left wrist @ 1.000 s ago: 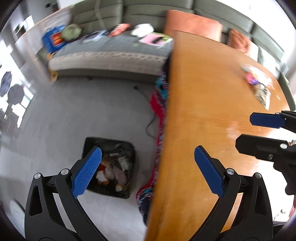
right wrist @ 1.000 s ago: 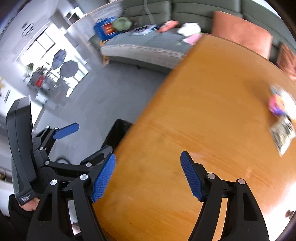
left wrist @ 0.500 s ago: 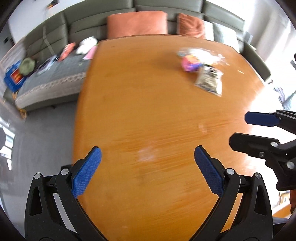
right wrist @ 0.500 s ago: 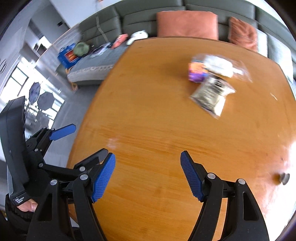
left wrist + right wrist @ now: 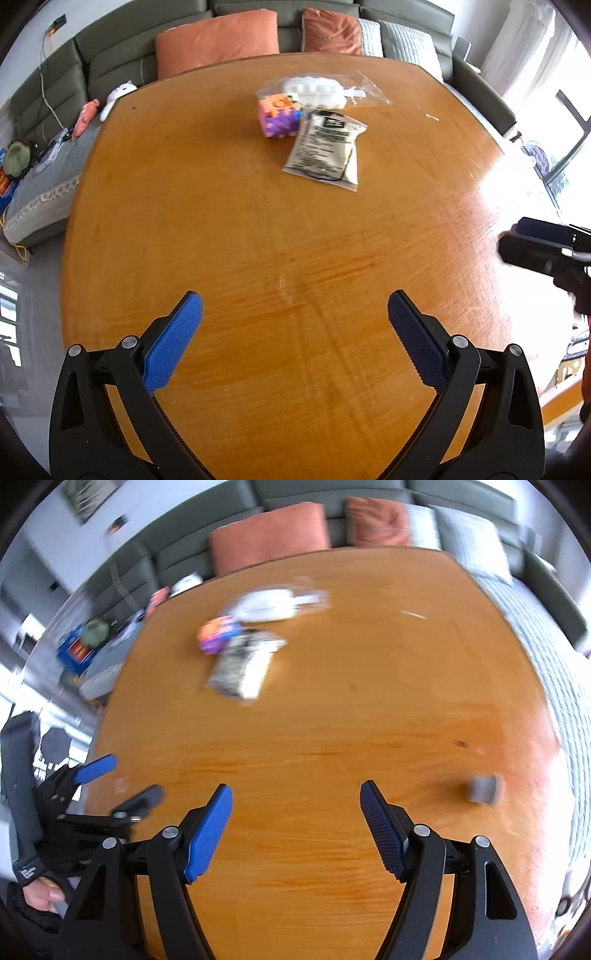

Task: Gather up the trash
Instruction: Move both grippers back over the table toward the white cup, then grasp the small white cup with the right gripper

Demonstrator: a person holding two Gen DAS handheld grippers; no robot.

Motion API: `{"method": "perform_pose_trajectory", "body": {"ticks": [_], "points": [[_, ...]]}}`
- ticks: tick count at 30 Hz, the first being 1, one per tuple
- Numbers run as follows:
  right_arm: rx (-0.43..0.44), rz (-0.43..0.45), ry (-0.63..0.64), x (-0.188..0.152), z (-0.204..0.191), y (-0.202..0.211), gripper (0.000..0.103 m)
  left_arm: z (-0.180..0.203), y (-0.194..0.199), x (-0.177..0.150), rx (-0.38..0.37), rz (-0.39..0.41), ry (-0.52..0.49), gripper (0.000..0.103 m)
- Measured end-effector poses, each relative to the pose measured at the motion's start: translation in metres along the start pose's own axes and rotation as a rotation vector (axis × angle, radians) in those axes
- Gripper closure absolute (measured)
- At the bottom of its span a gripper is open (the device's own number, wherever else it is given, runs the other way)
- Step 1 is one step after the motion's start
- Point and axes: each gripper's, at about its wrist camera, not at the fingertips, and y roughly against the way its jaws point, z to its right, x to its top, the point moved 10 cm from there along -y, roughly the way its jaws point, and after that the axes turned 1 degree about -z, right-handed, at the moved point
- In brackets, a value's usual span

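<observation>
Both tools, the left tool [image 5: 294, 310] and the right tool [image 5: 296, 800], hang over the wooden worktop [image 5: 258, 240] with fingers apart, holding nothing. At twelve o'clock lie a printed pouch [image 5: 325, 151], a purple-orange packet [image 5: 277, 117] and a clear bag [image 5: 321, 90], touching.

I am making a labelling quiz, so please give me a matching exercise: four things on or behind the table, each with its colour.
Things:
1. foam cube
2. printed packet
3. cushion
4. small cap

Colours:
A. grey
B. pink and purple
C. orange
D. beige with black print

Pairs: 1-B, 2-D, 3-C, 4-A
</observation>
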Motion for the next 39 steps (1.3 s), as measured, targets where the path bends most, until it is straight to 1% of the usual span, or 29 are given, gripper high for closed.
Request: {"method": "perform_pose_trajectory", "body": {"ticks": [3, 8, 11, 14, 15, 17, 19, 21, 23, 27, 31, 34, 39], "points": [[-0.034, -0.002, -0.068, 0.000, 0.042, 0.001, 0.030, 0.007, -0.007, 0.004, -0.001, -0.014, 0.006, 0.006], [-0.090, -0.013, -0.150, -0.001, 0.099, 0.000, 0.031, 0.014, -0.022, 0.007, 0.000, -0.047, 0.024, 0.006], [-0.119, -0.034, -0.170, -0.003, 0.122, -0.007, 0.037, 0.018, -0.029, 0.008, -0.006, -0.067, 0.030, 0.006], [-0.140, -0.065, -0.165, -0.006, 0.137, -0.019, 0.039, 0.024, -0.034, 0.010, -0.001, -0.074, 0.016, 0.006], [-0.145, -0.073, -0.160, -0.006, 0.137, -0.022, 0.040, 0.026, -0.036, 0.011, 0.002, -0.077, 0.007, 0.006], [-0.145, -0.090, -0.149, -0.008, 0.140, -0.030, 0.049, 0.029, -0.039, 0.014, 0.008, -0.081, -0.007, 0.006], [-0.144, -0.104, -0.145, -0.008, 0.142, -0.036, 0.056, 0.032, -0.043, 0.019, 0.009, -0.087, -0.017, 0.006], [-0.151, -0.108, -0.137, -0.007, 0.144, -0.040, 0.071, 0.033, -0.045, 0.024, 0.011, -0.090, -0.022, 0.006], [-0.135, -0.100, -0.141, -0.004, 0.145, -0.041, 0.071, 0.034, -0.048, 0.030, 0.013, -0.091, -0.030, 0.006], [-0.074, -0.087, -0.167, 0.009, 0.136, -0.044, 0.071, 0.035, -0.056, 0.047, 0.020, -0.089, -0.053, 0.006], [-0.008, -0.069, -0.162, 0.031, 0.113, -0.049, 0.071, 0.033, -0.064, 0.063, 0.025, -0.086, -0.067, 0.006], [0.018, -0.065, -0.140, 0.045, 0.096, -0.055, 0.071, 0.034, -0.071, 0.076, 0.020, -0.082, -0.083, 0.006], [0.031, -0.073, -0.104, 0.060, 0.079, -0.066, 0.071, 0.035, -0.085, 0.100, 0.010, -0.065, -0.104, 0.006]]}}
